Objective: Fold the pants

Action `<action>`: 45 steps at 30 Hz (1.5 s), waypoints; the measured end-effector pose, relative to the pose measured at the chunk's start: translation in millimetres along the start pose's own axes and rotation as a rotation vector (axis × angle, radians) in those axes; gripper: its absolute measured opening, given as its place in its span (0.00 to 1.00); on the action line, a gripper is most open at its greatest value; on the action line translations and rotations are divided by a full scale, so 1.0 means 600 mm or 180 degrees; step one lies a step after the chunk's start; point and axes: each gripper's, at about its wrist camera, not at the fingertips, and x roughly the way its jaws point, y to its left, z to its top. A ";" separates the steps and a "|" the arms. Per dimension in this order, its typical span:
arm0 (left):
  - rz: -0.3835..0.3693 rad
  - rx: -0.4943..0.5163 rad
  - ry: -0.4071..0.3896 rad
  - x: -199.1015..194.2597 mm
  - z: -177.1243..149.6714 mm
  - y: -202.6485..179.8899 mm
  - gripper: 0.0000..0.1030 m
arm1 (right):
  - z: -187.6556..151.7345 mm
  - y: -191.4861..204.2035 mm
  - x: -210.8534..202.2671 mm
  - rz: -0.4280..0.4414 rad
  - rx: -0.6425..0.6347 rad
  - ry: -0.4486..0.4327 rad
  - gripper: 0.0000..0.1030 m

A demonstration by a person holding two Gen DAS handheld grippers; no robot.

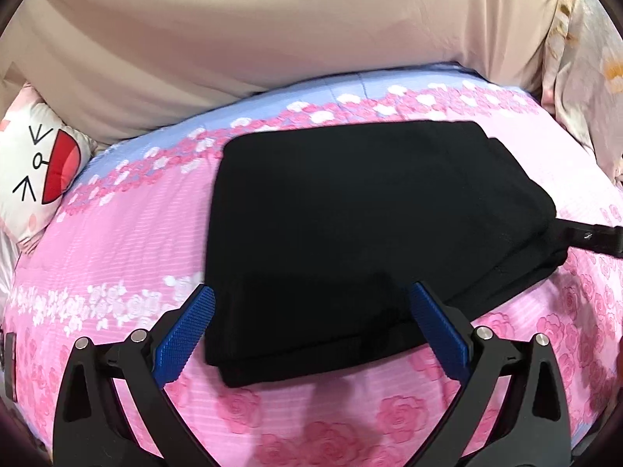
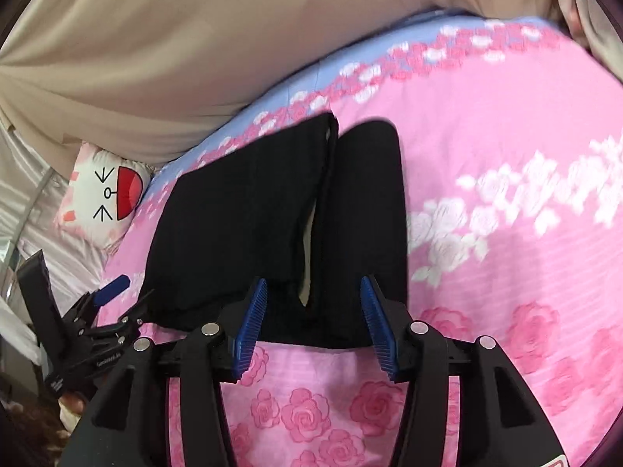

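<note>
On the pink rose bedspread (image 1: 117, 233) we saw black pants (image 1: 350, 214) folded flat, seams lost in darkness; left claw (image 1: 311, 295) and right claw (image 2: 313, 288) spread, pinching nothing.

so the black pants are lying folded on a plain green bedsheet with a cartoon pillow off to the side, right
Not quite. The black pants do lie folded, with the cartoon pillow off to the side, but the bedsheet is pink with a rose print and a blue band, not plain green. The left wrist view shows it.

Left gripper (image 1: 311, 295) and right gripper (image 2: 313, 288) agape
</note>
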 end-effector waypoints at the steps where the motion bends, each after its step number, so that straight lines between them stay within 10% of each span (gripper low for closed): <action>1: -0.0004 -0.0018 0.0014 0.000 0.000 -0.003 0.95 | -0.002 0.002 -0.002 0.0021 -0.0014 -0.0023 0.53; 13: 0.0189 -0.0239 0.0038 -0.011 -0.001 0.037 0.95 | 0.039 0.008 0.034 0.0116 0.0039 -0.0031 0.54; 19: 0.0185 -0.0256 0.0125 0.006 -0.003 0.036 0.95 | 0.045 0.021 0.038 0.0175 -0.0047 0.0015 0.20; 28: 0.0211 -0.0297 0.0040 -0.011 -0.002 0.047 0.95 | 0.048 0.012 0.064 0.0377 0.0071 0.0132 0.32; 31: 0.0257 -0.0321 0.0068 -0.003 -0.002 0.051 0.95 | 0.052 0.030 0.075 0.0407 0.0040 0.0147 0.17; 37: 0.0353 -0.0416 -0.0061 -0.030 0.015 0.069 0.95 | 0.089 0.083 -0.031 0.0694 -0.0172 -0.0285 0.15; 41: 0.0371 -0.0446 -0.0091 -0.032 0.006 0.085 0.95 | 0.077 0.055 -0.094 0.0368 -0.0270 -0.0481 0.15; 45: 0.0206 -0.0569 0.0190 0.014 0.000 0.083 0.95 | 0.041 -0.040 0.002 -0.0113 0.0107 -0.0024 0.23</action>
